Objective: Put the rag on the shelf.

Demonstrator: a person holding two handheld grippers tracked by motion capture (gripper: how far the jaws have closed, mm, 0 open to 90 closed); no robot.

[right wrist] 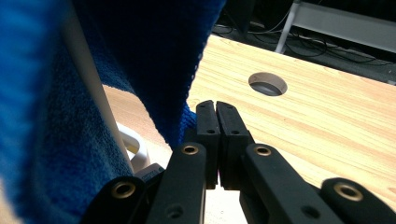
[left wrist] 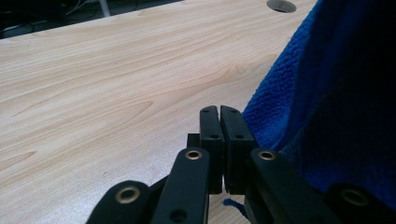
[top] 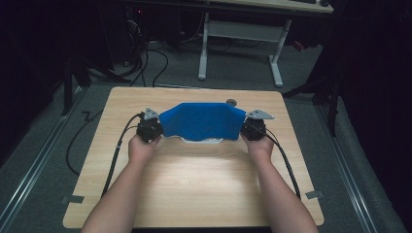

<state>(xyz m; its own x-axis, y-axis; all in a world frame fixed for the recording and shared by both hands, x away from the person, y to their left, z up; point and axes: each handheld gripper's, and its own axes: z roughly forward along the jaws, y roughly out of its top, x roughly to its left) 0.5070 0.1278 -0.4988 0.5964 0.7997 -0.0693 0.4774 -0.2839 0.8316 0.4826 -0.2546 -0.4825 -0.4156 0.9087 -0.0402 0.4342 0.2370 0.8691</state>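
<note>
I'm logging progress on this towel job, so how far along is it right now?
Done: the blue towel is picked up and stretched between the left gripper and right gripper, both shut on its ends. In hand: it hangs over a white rack on the table, whose white bar stands beside the cloth. Left: likely settling the towel on the rack and letting go.
</note>
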